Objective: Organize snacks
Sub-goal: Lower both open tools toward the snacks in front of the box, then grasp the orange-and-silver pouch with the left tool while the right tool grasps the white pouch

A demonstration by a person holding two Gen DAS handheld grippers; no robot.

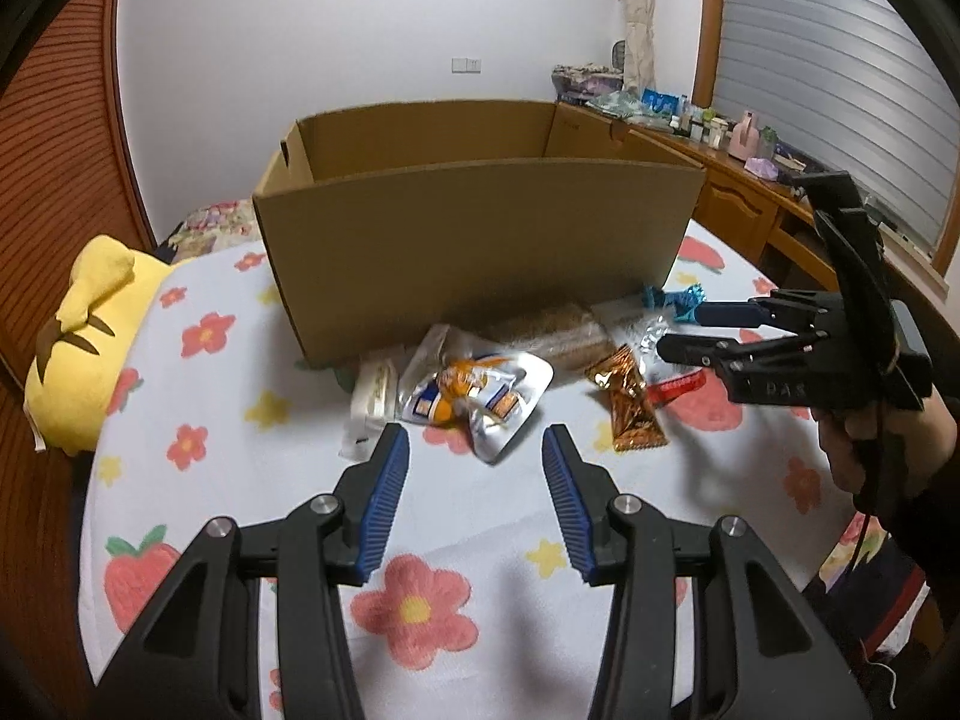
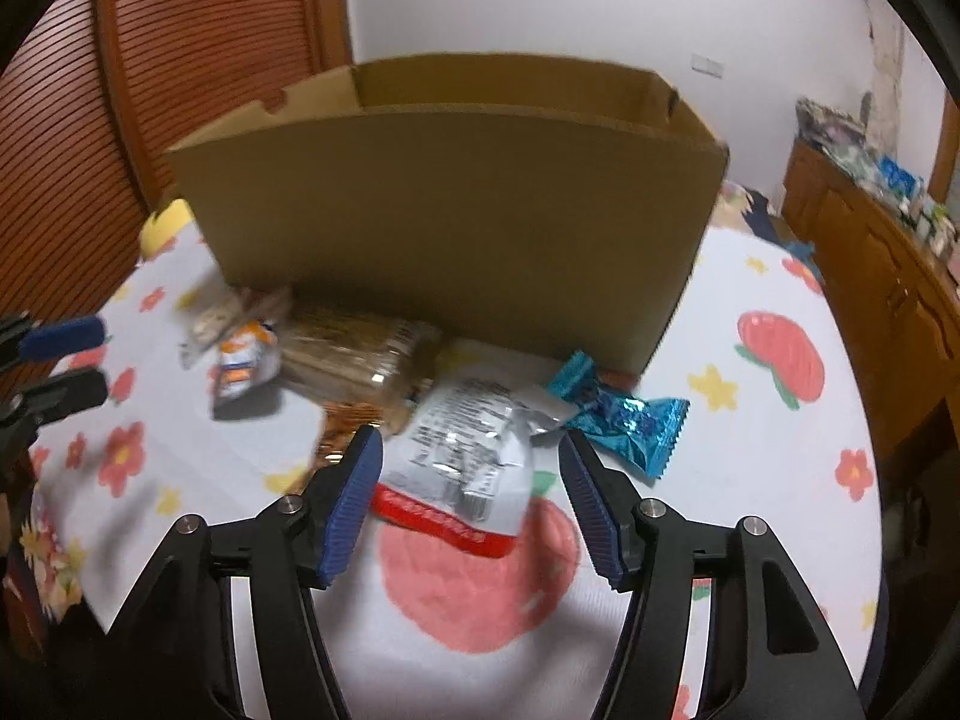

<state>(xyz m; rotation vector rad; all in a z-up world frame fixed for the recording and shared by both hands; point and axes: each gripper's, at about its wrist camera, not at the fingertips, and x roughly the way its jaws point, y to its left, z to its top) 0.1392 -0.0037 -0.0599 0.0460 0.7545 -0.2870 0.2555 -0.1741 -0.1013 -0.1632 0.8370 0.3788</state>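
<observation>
- Both of my tongs hang over the flowered bedspread, each with jaws parted and nothing between the pads.
- Left tongs: the silver pouch with orange print lies just ahead of the tips, centred in the gap, not touched.
- An orange-brown wrapper lies just right of that pouch, and a pale packet to its left.
- Right tongs: jaws spread wide; the white packet with a red edge lies between the blue pads, but neither pad presses on it.
- A blue foil wrapper lies just beyond the right pad, and a clear pack of brown biscuits sits past the left one.
- All the snacks lie against the near wall of the open cardboard box, outside it.
- A yellow plush toy rests at the bed's left edge.
</observation>
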